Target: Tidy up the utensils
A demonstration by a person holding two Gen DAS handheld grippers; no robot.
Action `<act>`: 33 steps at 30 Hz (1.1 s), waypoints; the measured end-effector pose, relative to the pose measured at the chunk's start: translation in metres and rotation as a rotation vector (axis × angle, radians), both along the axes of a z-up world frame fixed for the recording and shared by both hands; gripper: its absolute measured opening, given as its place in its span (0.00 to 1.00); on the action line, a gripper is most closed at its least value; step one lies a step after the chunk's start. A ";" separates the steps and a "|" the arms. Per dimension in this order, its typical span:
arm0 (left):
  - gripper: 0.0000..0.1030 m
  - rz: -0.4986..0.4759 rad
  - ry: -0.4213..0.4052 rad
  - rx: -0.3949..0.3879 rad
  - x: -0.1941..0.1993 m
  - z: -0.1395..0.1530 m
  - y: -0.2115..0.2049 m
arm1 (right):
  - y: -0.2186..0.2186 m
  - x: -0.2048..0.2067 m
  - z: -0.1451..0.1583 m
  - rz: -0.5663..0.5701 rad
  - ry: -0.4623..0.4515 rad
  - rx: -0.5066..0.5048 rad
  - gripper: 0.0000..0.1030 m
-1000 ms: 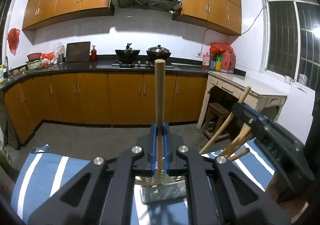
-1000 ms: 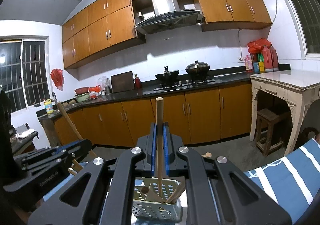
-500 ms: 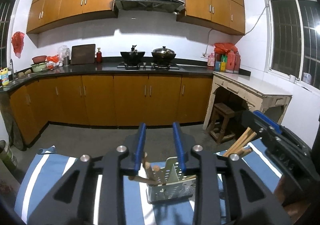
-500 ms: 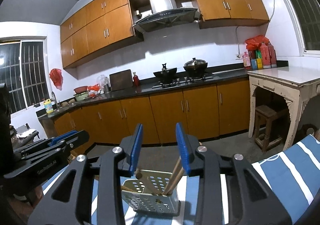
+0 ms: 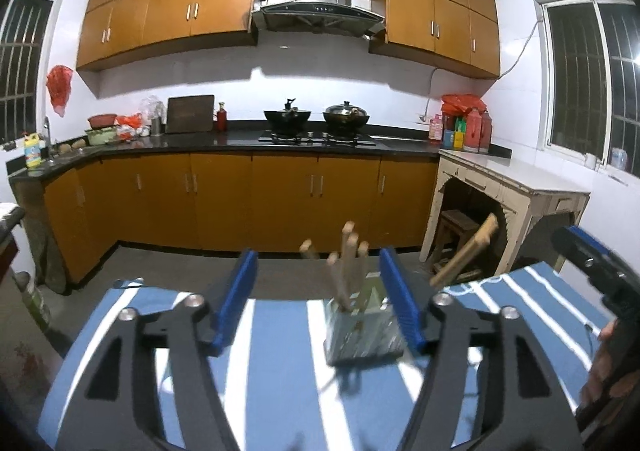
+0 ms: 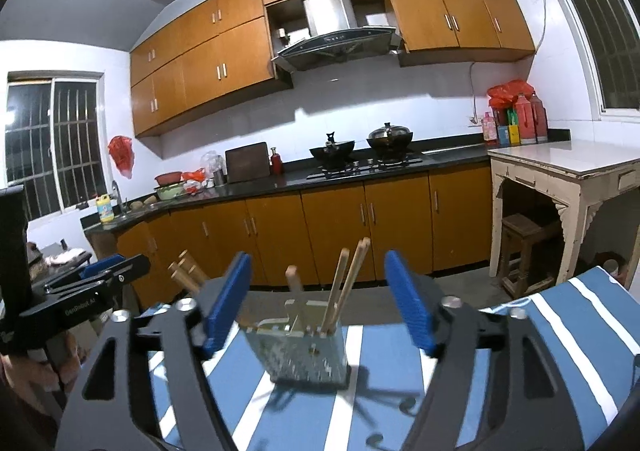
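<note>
A pale perforated utensil holder (image 5: pixel 362 325) stands on the blue-and-white striped cloth (image 5: pixel 276 335); it also shows in the right wrist view (image 6: pixel 304 347). Several wooden utensil handles (image 5: pixel 348 259) stick up out of it, also seen from the right (image 6: pixel 348 283). My left gripper (image 5: pixel 320 299) is open and empty, its blue pads wide apart, just in front of the holder. My right gripper (image 6: pixel 318 303) is open and empty, facing the holder from the other side. The left gripper appears at the left in the right wrist view (image 6: pixel 92 287), the right gripper at the right in the left wrist view (image 5: pixel 596 271).
The striped cloth (image 6: pixel 560 331) covers the table under both grippers. Beyond it lie a grey floor, orange cabinets (image 5: pixel 280 195) with a stove, and a white side table (image 6: pixel 560 171) with a wooden stool (image 6: pixel 524 247) under it.
A second ago each gripper was shut on an upright wooden utensil above the holder. Both opened and let go; the utensils now stand in the holder, and both grippers have drawn back with jaws wider.
</note>
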State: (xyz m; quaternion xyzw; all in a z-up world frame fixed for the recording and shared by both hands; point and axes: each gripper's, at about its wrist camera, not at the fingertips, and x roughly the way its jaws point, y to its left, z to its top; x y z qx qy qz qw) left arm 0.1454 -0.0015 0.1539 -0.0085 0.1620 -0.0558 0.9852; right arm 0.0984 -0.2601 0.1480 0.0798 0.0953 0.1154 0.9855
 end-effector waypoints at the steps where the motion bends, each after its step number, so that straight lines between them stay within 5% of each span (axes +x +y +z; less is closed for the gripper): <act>1: 0.73 0.004 -0.003 0.006 -0.010 -0.003 0.003 | 0.003 -0.011 -0.002 0.000 -0.008 -0.019 0.86; 7: 0.96 0.036 -0.010 0.025 -0.069 -0.029 0.018 | 0.021 -0.056 -0.016 -0.034 -0.054 -0.119 0.98; 20: 0.96 0.081 0.012 0.029 -0.149 -0.091 0.024 | 0.025 -0.100 -0.080 -0.055 0.101 -0.114 0.98; 33: 0.96 0.114 0.077 0.017 -0.165 -0.133 0.029 | 0.031 -0.122 -0.112 -0.089 0.132 -0.142 0.98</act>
